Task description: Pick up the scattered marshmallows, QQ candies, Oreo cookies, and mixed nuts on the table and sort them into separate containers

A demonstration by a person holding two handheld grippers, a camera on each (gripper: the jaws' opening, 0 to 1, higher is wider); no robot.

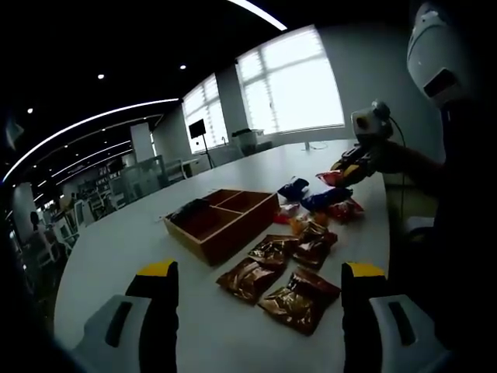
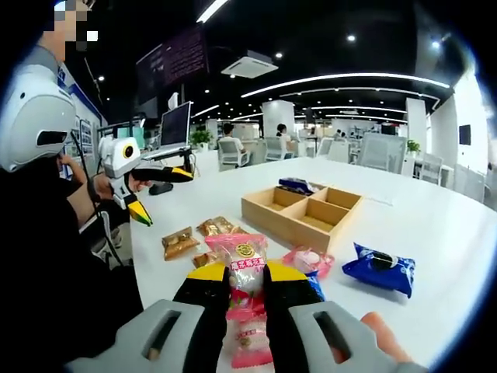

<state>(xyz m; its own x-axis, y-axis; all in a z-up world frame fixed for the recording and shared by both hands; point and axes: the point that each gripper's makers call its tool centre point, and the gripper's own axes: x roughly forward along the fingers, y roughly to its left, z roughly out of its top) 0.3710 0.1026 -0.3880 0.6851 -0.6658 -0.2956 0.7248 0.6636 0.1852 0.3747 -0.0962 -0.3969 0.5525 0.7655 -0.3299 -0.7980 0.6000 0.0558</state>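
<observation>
I've got a pink candy packet (image 2: 242, 268) clamped between my right gripper (image 2: 243, 291) fingers, mid-pick, left gripper (image 1: 260, 272) hanging spread over the brown packets (image 1: 283, 276), so next I probably carry it ahead to the wooden tray (image 2: 307, 211).

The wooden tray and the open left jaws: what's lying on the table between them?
In the left gripper view, brown snack packets lie scattered on the white table between the wooden tray and the left gripper.
</observation>
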